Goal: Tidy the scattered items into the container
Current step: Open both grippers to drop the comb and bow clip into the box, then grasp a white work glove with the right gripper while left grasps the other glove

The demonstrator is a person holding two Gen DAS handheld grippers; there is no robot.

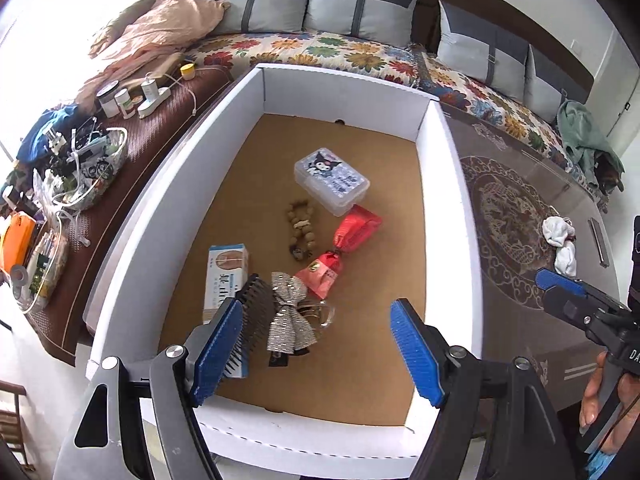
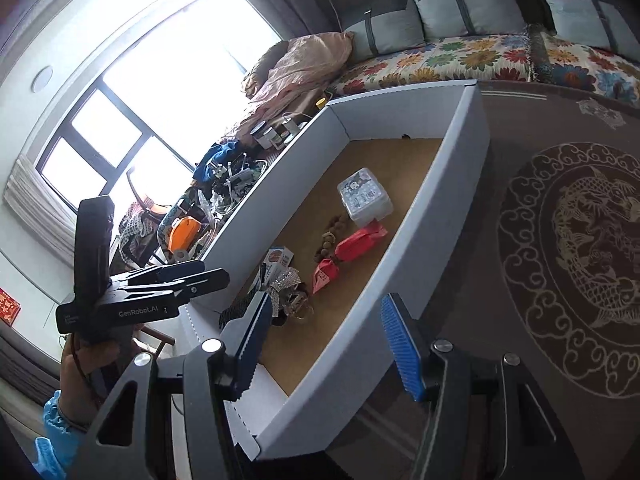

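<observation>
Hovering my left gripper (image 1: 316, 348), jaws wide and empty, above the white box (image 1: 152, 200) holding a black comb (image 1: 250, 312), silver bow (image 1: 289, 312) and red pouches (image 1: 340, 248), I keep my right gripper (image 2: 324, 348) equally spread, white socks (image 1: 560, 242) lying far right.

White box (image 1: 444, 184) — brown floor; red pouches (image 1: 356, 228); bow (image 1: 288, 312) seemingly silver.
</observation>
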